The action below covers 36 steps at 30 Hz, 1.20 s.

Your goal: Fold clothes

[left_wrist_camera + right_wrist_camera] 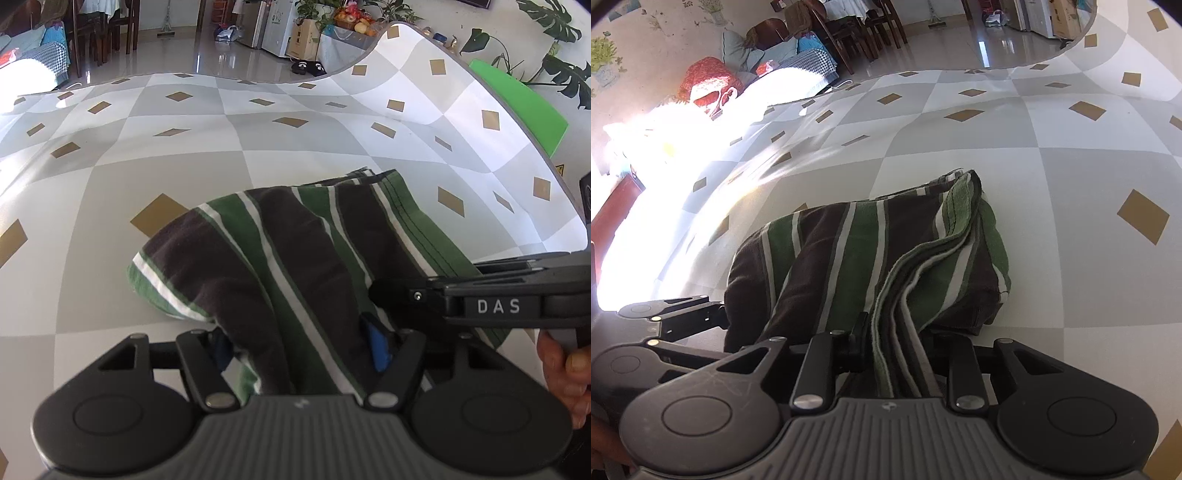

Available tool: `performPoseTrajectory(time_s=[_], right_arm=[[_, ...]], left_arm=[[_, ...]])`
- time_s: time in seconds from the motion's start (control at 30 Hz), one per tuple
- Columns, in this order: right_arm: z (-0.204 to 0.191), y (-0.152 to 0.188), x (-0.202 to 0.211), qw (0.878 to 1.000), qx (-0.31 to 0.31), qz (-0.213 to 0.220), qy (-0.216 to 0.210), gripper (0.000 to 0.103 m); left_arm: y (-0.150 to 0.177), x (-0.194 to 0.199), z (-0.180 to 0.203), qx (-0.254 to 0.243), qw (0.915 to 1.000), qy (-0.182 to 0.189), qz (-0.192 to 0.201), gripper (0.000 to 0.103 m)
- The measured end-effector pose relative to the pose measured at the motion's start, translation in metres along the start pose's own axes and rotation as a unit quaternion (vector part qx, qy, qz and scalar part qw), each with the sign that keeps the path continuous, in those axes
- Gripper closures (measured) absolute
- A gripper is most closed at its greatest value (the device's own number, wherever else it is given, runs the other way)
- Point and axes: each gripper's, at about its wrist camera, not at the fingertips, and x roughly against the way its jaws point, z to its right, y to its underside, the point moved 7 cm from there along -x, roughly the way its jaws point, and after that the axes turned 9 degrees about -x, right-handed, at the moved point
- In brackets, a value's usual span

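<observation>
While both my grippers pinch one striped shirt [280, 258] on the checkered tablecloth [184, 122], left gripper [303, 350], right gripper [897, 350], I read "DAS" on the right one.

striped garment [295, 258] bunched ahead, tablecloth [184, 122] bare beyond

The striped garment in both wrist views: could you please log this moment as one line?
stage: folding | striped garment: bunched on checkered table cover | left gripper: shut on cloth | right gripper: shut on layered edge

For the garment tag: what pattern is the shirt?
Stripes of dark brown, green and white on the shirt; clearest in the left wrist view.
</observation>
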Motion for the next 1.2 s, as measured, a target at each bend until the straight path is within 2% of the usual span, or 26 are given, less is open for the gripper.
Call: performPoseTrajectory(time_s=[0.13,0.37,0.6,1.2], right_arm=[[-0.009,-0.003,0.008,1.000,0.014,0.015,-0.009,0.086],[-0.028,-0.003,0.028,0.996,0.067,0.050,-0.010,0.086],[-0.048,0.005,0.054,0.989,0.122,0.083,-0.007,0.086],[-0.069,0.030,0.098,0.979,0.159,0.126,-0.021,0.086]], left_arm=[[-0.004,0.008,0.001,-0.005,0.9998,-0.017,0.012,0.055],[-0.015,0.032,0.011,-0.028,0.9973,-0.056,0.039,0.055],[-0.012,0.061,0.025,-0.050,0.9929,-0.089,0.061,0.055],[0.007,0.114,0.050,-0.044,0.9859,-0.135,0.088,0.055]])
